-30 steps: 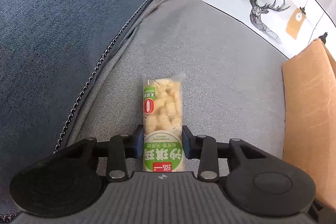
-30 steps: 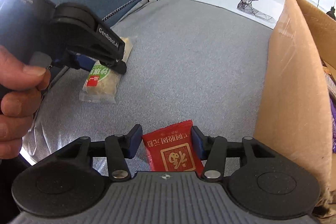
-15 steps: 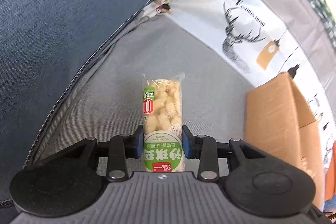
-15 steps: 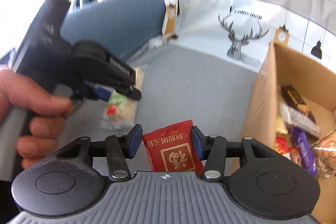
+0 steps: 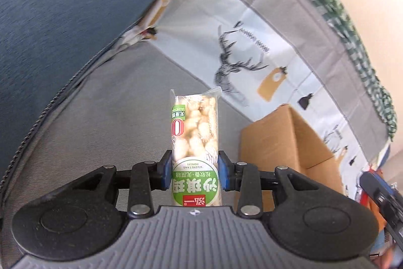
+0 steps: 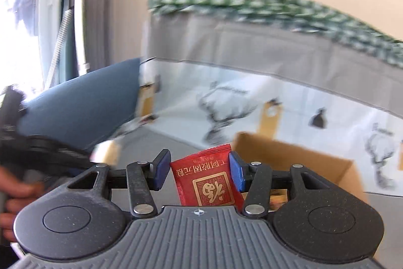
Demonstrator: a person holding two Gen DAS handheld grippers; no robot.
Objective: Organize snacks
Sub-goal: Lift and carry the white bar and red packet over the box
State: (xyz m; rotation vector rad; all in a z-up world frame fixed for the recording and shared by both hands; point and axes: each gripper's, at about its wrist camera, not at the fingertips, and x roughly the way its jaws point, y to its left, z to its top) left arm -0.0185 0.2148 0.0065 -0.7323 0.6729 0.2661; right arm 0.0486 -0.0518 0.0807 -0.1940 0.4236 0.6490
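Grey sofa now lies below both grippers: left gripper clamps the cake bar, right gripper clamps the red packet, both lifted, approaching the box.

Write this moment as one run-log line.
left gripper: holds green-labelled puffed snack bar | right gripper: holds red snack packet | brown cardboard box: ahead

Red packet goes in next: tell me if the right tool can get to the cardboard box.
Probably yes. The right tool, shut on the red packet, is raised with the cardboard box open-topped just ahead to its right; nothing visible lies between them.
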